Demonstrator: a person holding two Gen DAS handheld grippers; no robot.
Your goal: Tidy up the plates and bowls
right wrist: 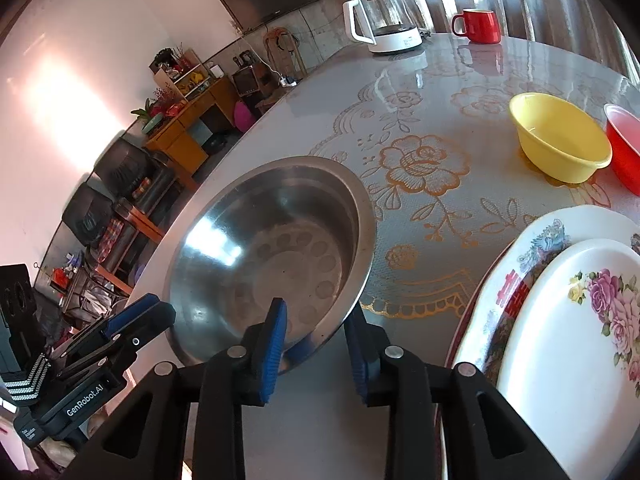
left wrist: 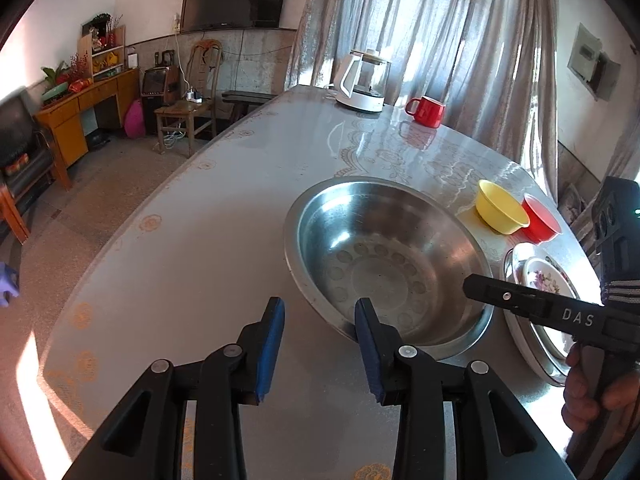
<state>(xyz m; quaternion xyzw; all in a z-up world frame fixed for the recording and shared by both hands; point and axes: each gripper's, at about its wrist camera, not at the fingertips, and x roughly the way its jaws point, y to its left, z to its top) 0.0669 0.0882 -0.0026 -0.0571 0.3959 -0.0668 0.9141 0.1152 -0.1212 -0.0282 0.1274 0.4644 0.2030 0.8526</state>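
A large steel basin sits on the round table; it also shows in the right wrist view. My left gripper is open, its right finger at the basin's near rim. My right gripper is open and straddles the basin's near rim, one finger inside and one outside. It enters the left wrist view from the right. A yellow bowl and a red bowl stand beyond. Two stacked floral plates lie at the right.
A glass kettle and a red mug stand at the table's far edge. Chairs, a wooden desk and a wall TV are beyond the table on the left.
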